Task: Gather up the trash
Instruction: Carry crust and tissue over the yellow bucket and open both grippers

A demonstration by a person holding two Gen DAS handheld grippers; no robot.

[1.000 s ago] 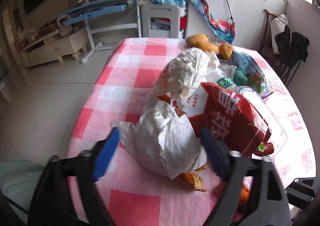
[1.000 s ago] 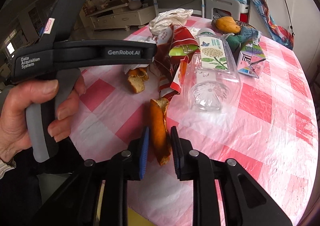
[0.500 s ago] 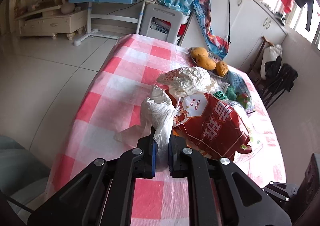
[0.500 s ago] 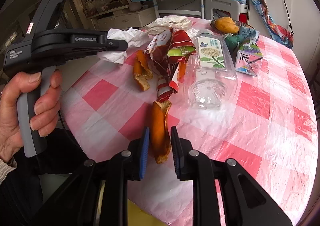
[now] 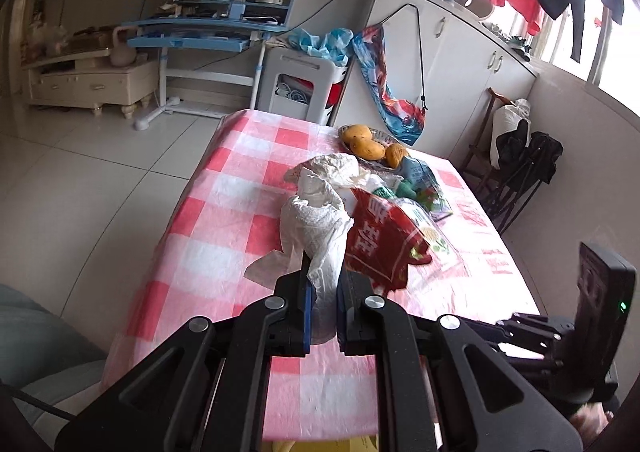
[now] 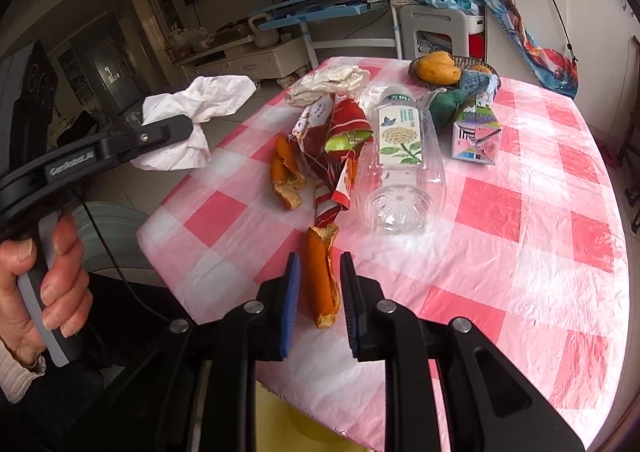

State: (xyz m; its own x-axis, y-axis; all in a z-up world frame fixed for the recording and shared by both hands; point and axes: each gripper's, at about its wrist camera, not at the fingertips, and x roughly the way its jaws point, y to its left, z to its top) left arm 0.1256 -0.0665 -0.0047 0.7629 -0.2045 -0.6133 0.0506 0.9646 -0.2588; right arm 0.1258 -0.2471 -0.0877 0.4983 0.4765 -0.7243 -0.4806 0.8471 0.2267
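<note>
- So the big change: 1 second ago the left gripper point(image 5: 322, 296) was spread wide around the crumpled white tissue point(image 5: 320, 236) on the table, and half a second ago it had pinched shut on it. Now the wad is up off the checkered tablecloth point(image 6: 540, 252), hanging out past the table edge in the right wrist view point(image 6: 192, 112).
- Means 1 piece of trash is basically collected, it just needs a bin. I can't make out a bin for sure, only something yellow under the near table edge.
- Left claw: clamped tight on the tissue, paper bunched between the blue pads point(image 5: 307, 300).
- Right gripper point(image 6: 320, 292): fingers straddle the orange peel strip point(image 6: 320, 272) with a sliver of gap each side, same as half a second ago. Looks not quite closed, so I'd call it open around it.
- That peel sits near the table's front edge, long axis running straight away from the camera, in line with the fingers, so a squeeze would catch it across its narrow width. Far end curls toward the clear plastic bottle point(image 6: 400, 172).
- Still on the table: a 2nd curled peel point(image 6: 285, 180), the red snack wrapper point(image 6: 340, 140), the bottle lying base toward the camera, a carton point(image 6: 476, 132), another crumpled paper point(image 6: 328, 82).
- The mangoes point(image 6: 436, 68) in the dish probably aren't trash.
</note>
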